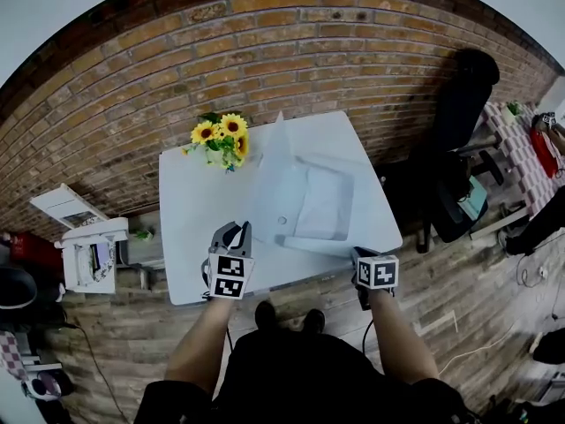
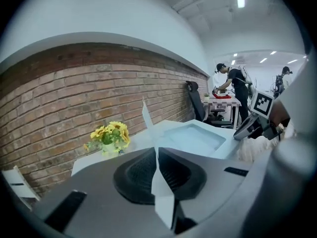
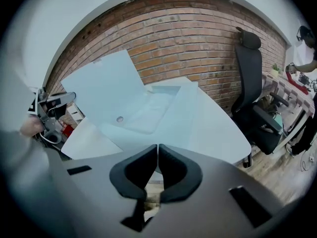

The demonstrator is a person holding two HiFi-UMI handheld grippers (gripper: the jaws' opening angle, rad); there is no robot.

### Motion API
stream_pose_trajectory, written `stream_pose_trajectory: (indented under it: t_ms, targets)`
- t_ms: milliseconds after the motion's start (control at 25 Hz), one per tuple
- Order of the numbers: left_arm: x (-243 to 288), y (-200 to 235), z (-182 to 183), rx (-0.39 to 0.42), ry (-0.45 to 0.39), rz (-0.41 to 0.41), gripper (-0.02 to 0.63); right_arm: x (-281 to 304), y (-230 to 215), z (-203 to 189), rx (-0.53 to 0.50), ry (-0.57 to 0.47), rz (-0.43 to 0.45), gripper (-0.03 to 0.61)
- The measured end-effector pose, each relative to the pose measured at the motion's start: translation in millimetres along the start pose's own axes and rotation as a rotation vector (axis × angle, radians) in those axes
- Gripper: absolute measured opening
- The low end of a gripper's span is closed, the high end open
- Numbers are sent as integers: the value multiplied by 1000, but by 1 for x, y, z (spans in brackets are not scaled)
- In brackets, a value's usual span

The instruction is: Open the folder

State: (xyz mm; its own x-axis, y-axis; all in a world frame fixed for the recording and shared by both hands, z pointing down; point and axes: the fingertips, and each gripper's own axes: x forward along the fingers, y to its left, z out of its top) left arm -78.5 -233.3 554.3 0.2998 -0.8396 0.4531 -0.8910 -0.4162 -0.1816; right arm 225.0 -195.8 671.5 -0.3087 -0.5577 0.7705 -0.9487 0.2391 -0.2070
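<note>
While the folder (image 1: 311, 203) lies flat across the middle of the smooth white bench (image 1: 190, 228), its cover (image 1: 270, 170) stands raised along the left side, a thin, stiff sheet of frosted pale-blue plastic. The base is the same translucent plastic, rectangular, with a shallow recessed middle and a small round stud (image 3: 119, 118) near its near-left corner.

The left gripper (image 1: 235, 233) sits at the folder's near left. Its dark ribbed pads (image 2: 138, 175) are closed on the cover's near edge. In the left gripper view the sheet runs edge-on through the closed jaws and on toward the far side.

The right gripper (image 1: 360, 256) is at the bench's near right corner, just beside the folder's near-right corner. Its jaws are together with nothing between them, and the folder lies ahead of them and to the left. Whether they touch the plastic I cannot tell.

Yellow sunflowers (image 1: 221, 140) stand at the far left of the bench, before a rough red-brick wall (image 1: 265, 51). A black office chair (image 1: 459, 140) stands to the right.
</note>
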Motion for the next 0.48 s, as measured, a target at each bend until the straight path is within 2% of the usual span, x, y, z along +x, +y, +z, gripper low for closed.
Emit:
stream_pose_trajectory:
  t_ms: [360, 480]
  targets:
    - [9, 34, -35, -73, 56, 25, 31, -4, 3, -4, 59, 11, 19, 21]
    - [14, 38, -38, -88, 65, 28, 31, -12, 3, 4, 80, -27, 29, 18]
